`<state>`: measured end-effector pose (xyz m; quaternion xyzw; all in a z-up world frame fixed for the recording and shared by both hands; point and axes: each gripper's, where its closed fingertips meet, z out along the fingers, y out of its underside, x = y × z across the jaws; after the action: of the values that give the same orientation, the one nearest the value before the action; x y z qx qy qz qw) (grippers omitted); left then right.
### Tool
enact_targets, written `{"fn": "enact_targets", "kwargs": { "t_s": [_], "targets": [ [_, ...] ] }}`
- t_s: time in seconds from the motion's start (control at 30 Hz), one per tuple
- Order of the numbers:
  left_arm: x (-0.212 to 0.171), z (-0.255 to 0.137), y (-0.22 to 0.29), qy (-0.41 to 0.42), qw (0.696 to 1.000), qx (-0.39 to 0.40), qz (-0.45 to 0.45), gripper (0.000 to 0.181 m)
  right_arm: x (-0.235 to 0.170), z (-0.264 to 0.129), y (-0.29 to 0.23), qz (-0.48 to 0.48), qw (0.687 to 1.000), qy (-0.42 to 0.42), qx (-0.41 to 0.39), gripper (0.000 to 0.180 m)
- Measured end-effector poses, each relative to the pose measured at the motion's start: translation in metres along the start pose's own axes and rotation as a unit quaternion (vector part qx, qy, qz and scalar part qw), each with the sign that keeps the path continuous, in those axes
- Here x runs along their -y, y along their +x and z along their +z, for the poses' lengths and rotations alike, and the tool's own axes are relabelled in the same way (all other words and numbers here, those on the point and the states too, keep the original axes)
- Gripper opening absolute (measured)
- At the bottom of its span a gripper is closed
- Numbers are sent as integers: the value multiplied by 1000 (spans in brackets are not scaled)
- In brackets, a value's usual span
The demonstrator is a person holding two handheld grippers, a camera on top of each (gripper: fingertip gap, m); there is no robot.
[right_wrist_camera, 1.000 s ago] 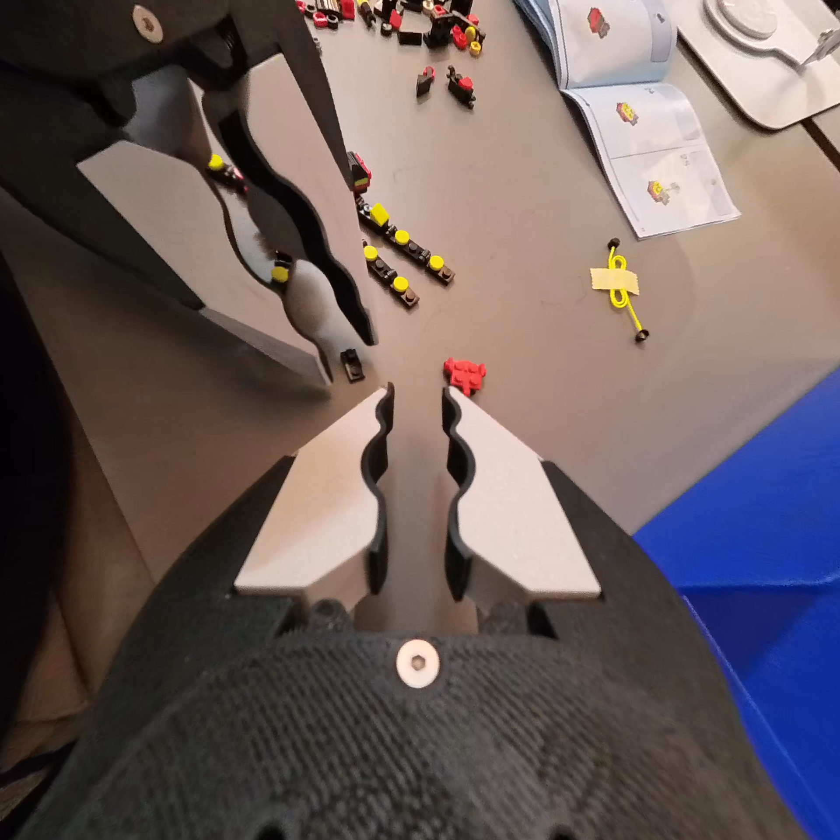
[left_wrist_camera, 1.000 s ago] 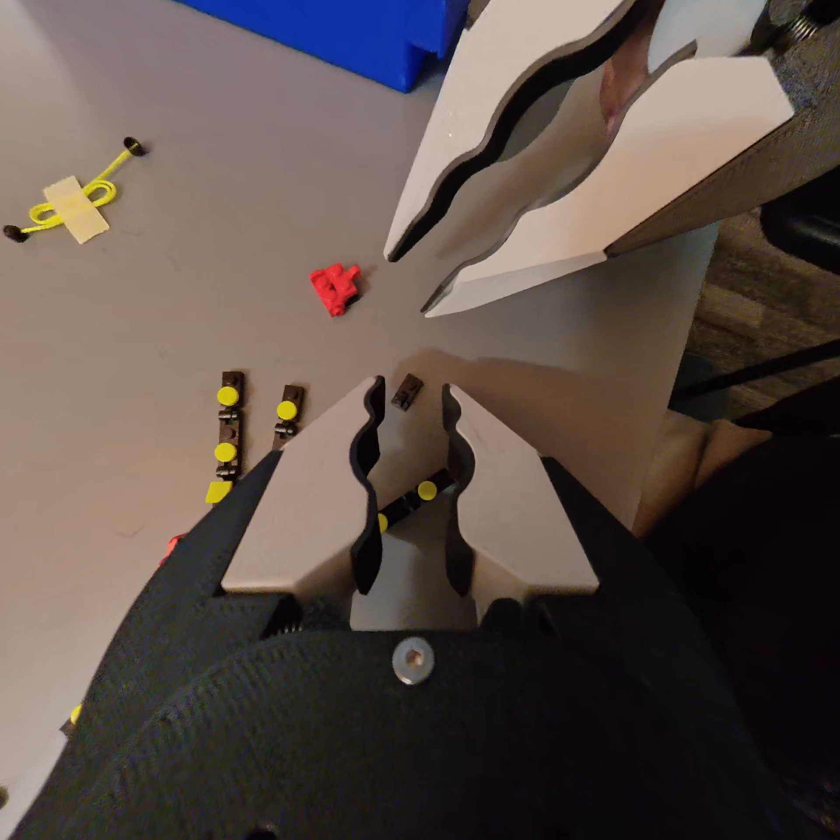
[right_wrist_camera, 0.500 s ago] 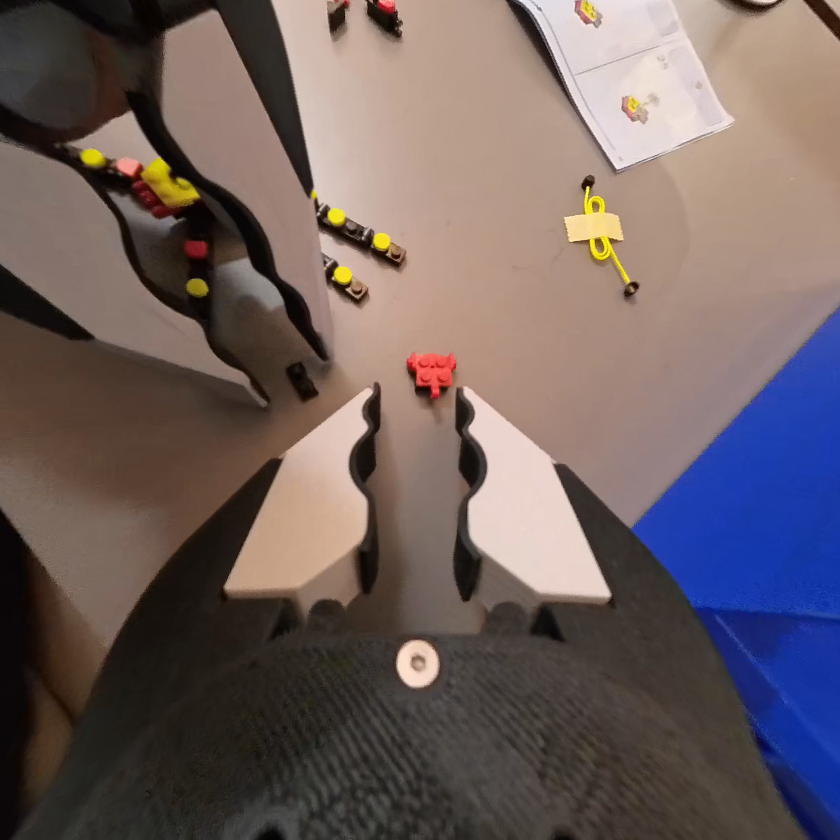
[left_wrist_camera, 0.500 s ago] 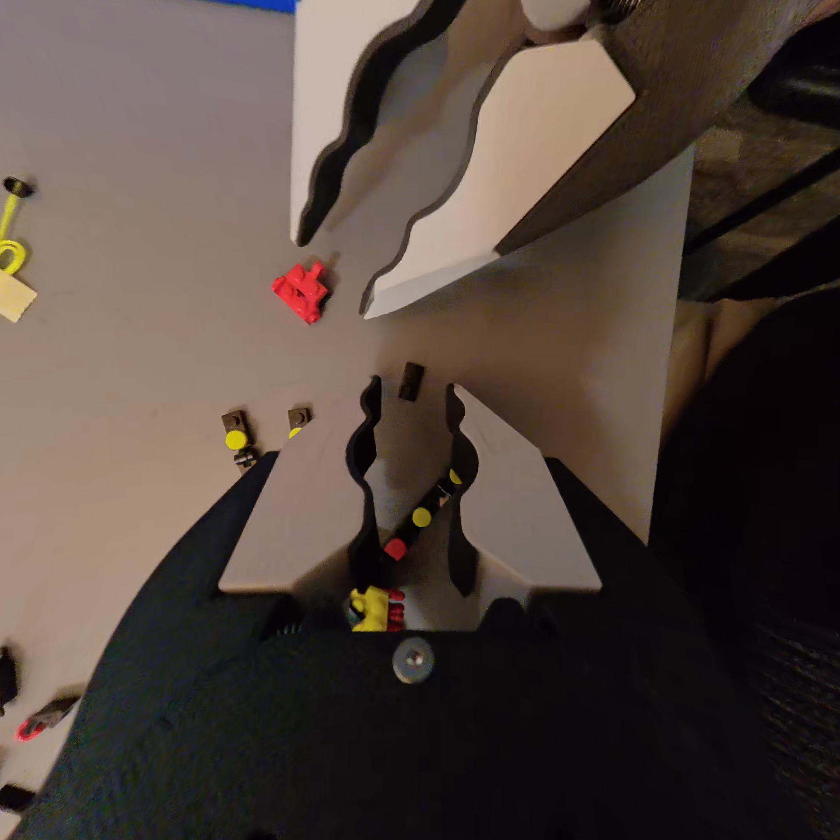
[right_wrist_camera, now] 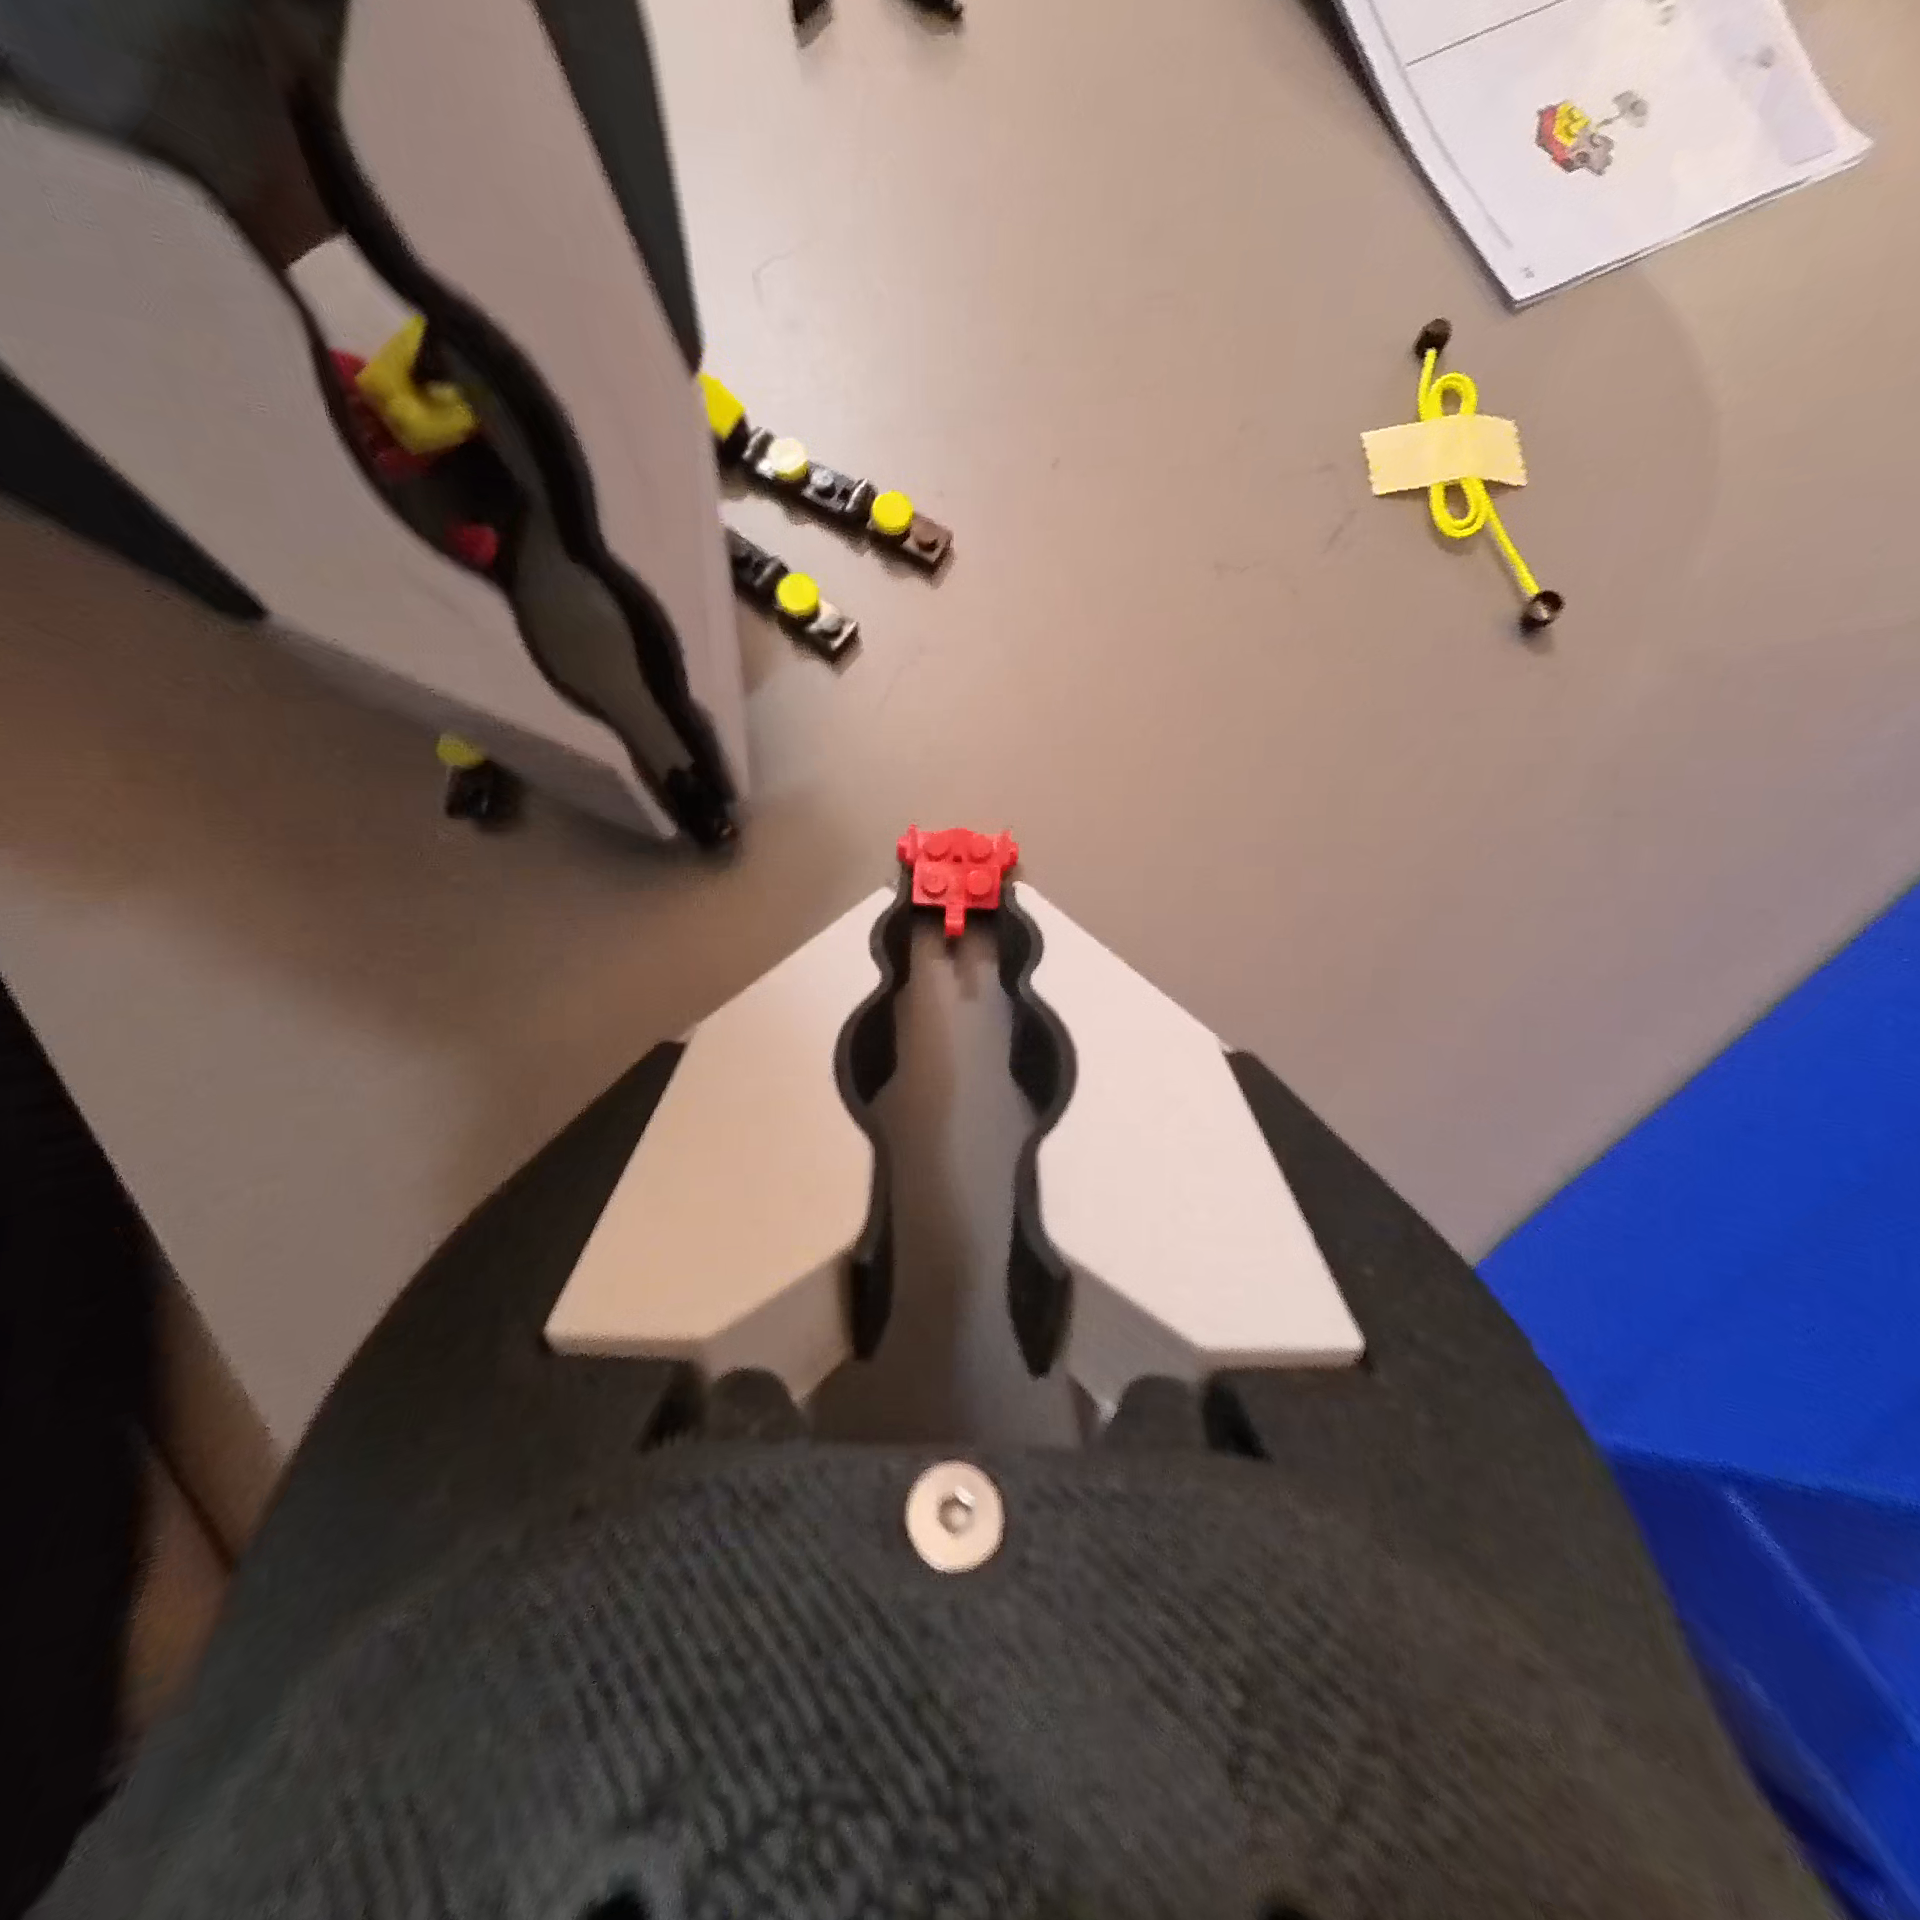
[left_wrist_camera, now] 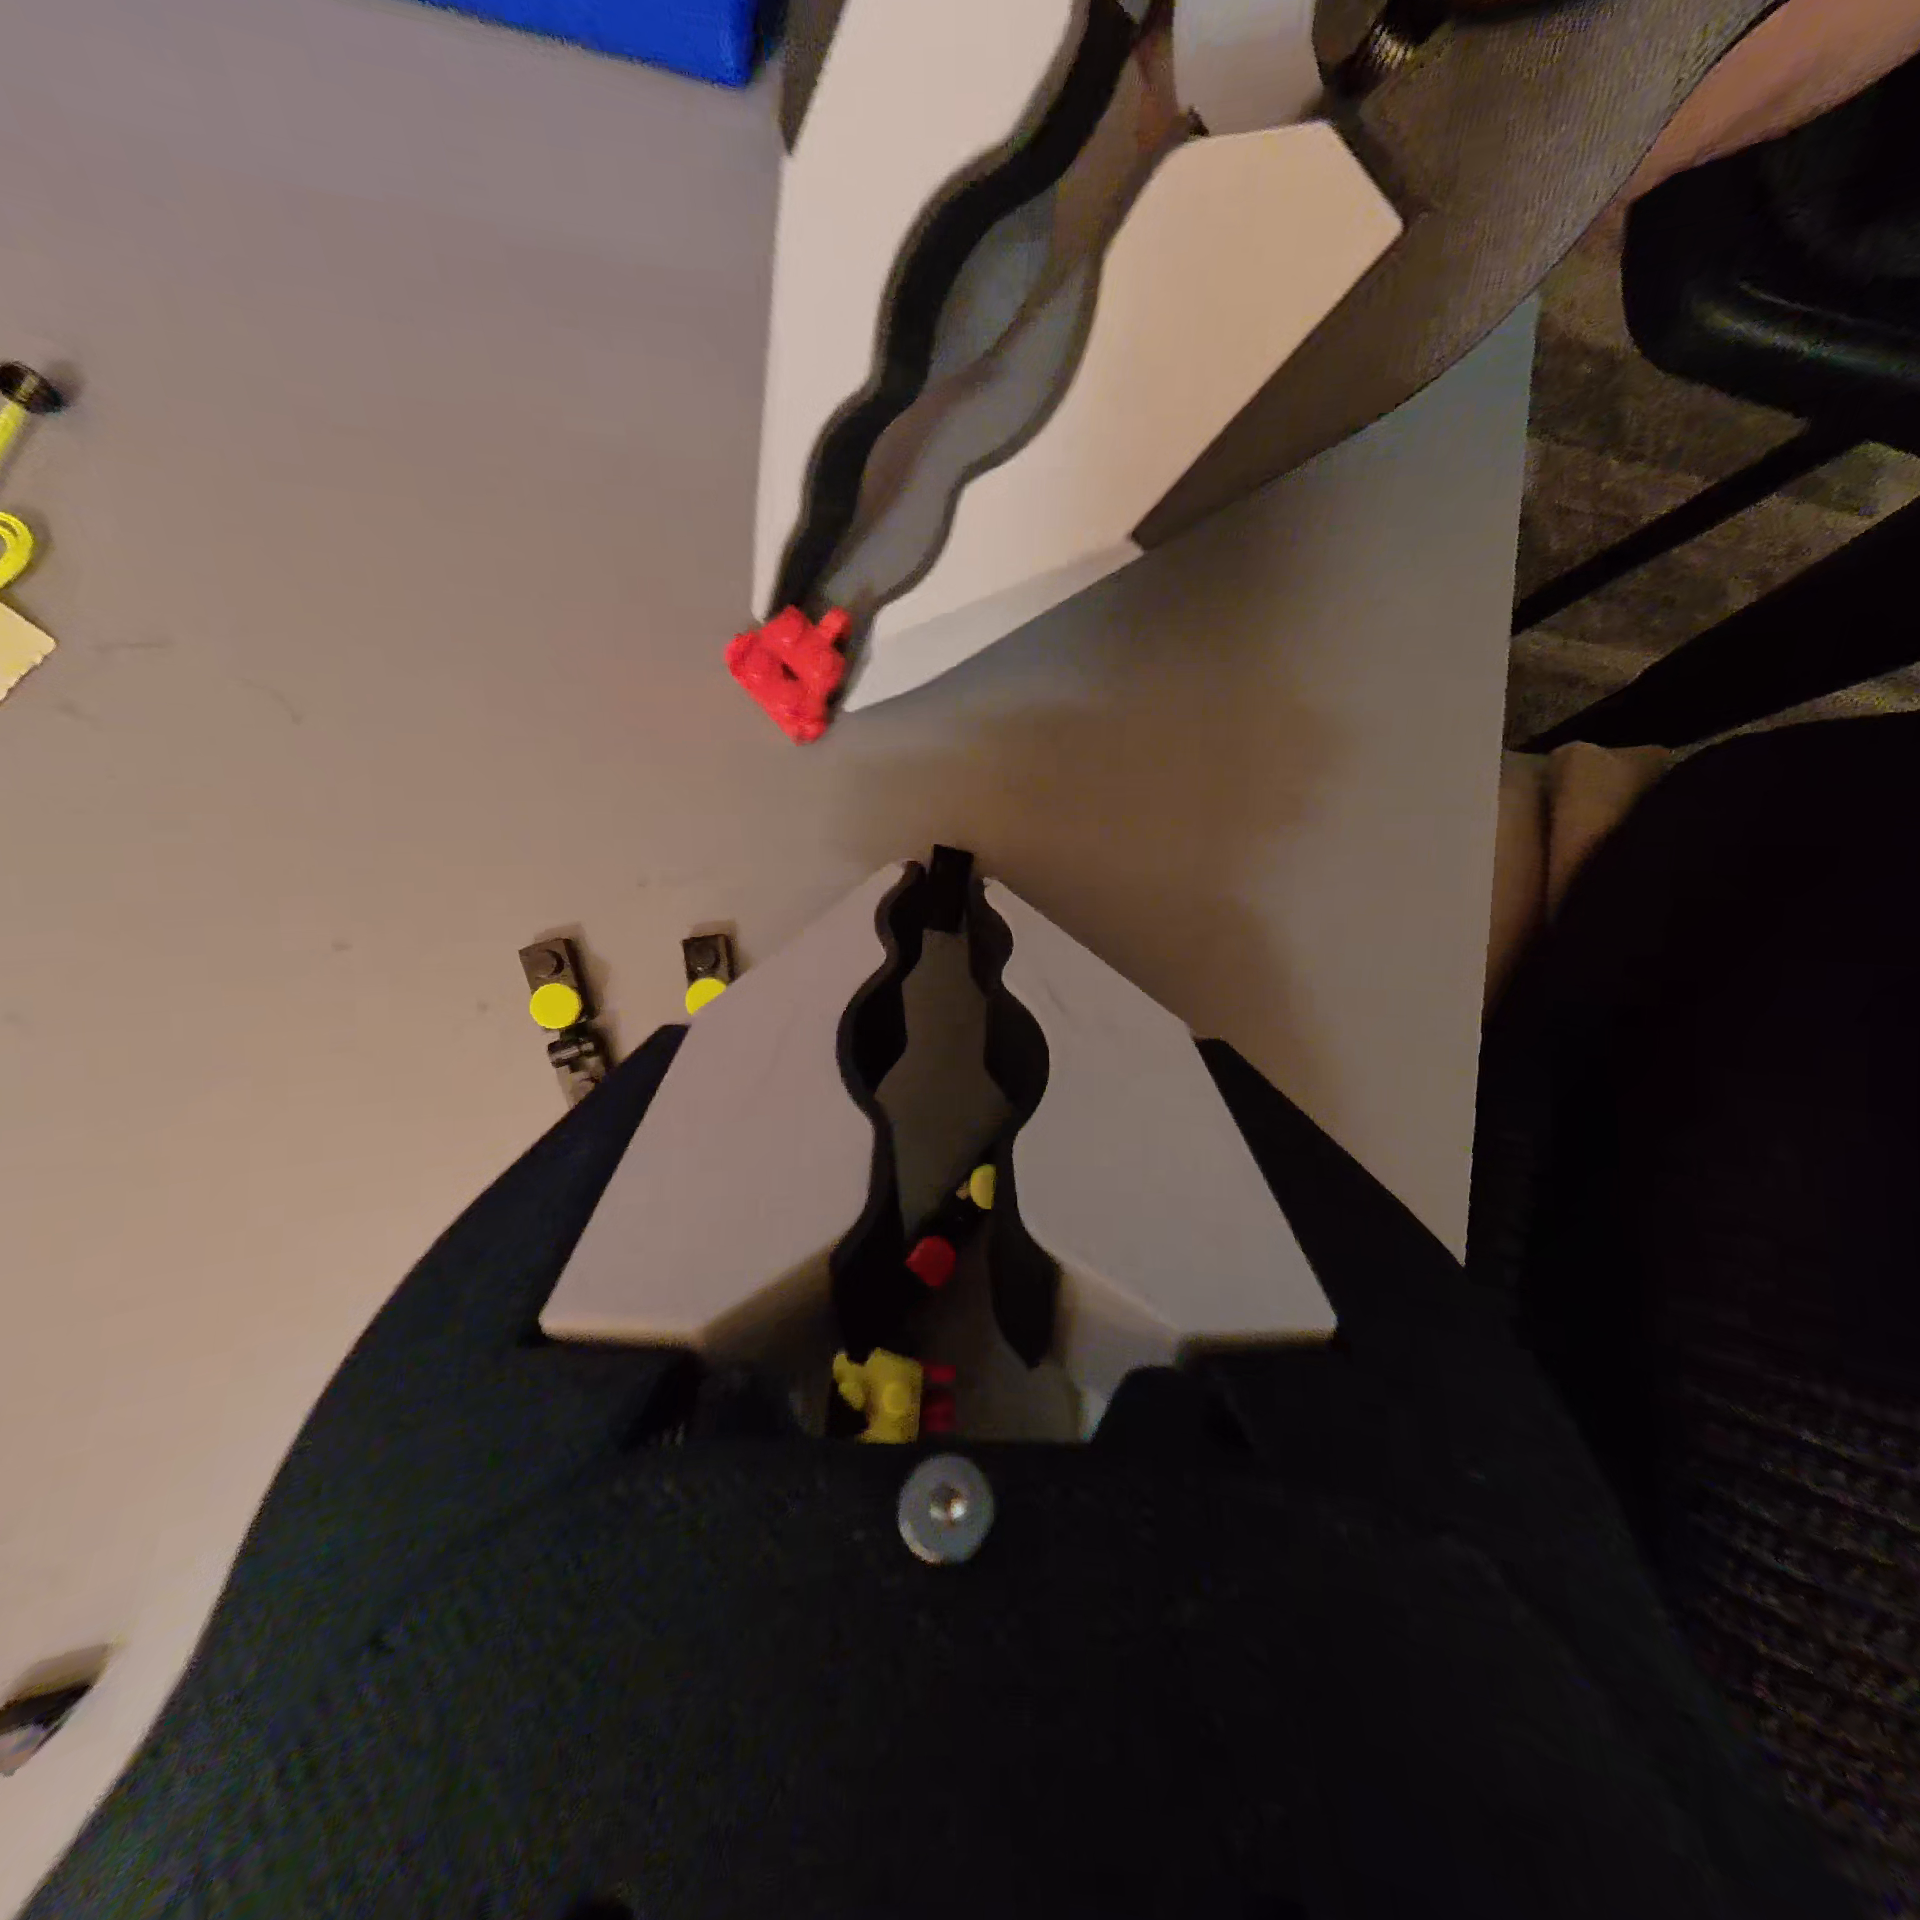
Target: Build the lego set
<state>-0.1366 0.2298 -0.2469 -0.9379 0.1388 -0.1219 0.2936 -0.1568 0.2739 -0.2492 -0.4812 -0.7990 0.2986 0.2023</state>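
A small red plate piece (right_wrist_camera: 956, 868) lies on the grey table between the tips of my right gripper (right_wrist_camera: 956, 902), which is shut on it. The left wrist view shows the same red piece (left_wrist_camera: 784, 670) at the right gripper's (left_wrist_camera: 821, 636) tips. My left gripper (left_wrist_camera: 945, 885) is shut on a small black piece (left_wrist_camera: 945, 878) at its tips, resting on the table. In the right wrist view the left gripper (right_wrist_camera: 701, 805) stands just left of the red piece. A black strip with a red stud (left_wrist_camera: 930, 1259) and a yellow brick (left_wrist_camera: 883, 1392) lies under the left fingers.
Two black strips with yellow studs (right_wrist_camera: 831, 499) (left_wrist_camera: 556, 997) lie beside the left gripper. A taped yellow string (right_wrist_camera: 1455, 468) and an instruction booklet (right_wrist_camera: 1610, 125) lie farther off. A blue bin (right_wrist_camera: 1714, 1299) stands at the right. The table edge (left_wrist_camera: 1496, 831) is close.
Both grippers were open and have closed. The right gripper moved forward onto the red piece. The left gripper moved forward onto the small black piece.
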Motion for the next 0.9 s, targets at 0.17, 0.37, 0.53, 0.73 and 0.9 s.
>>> {"fn": "enact_targets", "kwargs": {
  "t_s": [0.17,0.37,0.53,0.73,0.9],
  "targets": [
    [11,-14,2,40,999,-21,20,6,-13,-13,-13,-63,998,-6,25,14],
    [11,-11,12,33,997,-50,50,5,-17,-19,-53,-105,988,6,111,14],
    [2,1,28,-8,994,-70,80,5,-17,-19,-65,-121,985,9,123,15],
    [1,6,32,-15,993,-80,81,5,-18,-20,-67,-117,985,12,127,15],
    [3,6,32,-15,994,-81,79,5,-18,-19,-67,-123,984,11,125,15]
  ]
}}
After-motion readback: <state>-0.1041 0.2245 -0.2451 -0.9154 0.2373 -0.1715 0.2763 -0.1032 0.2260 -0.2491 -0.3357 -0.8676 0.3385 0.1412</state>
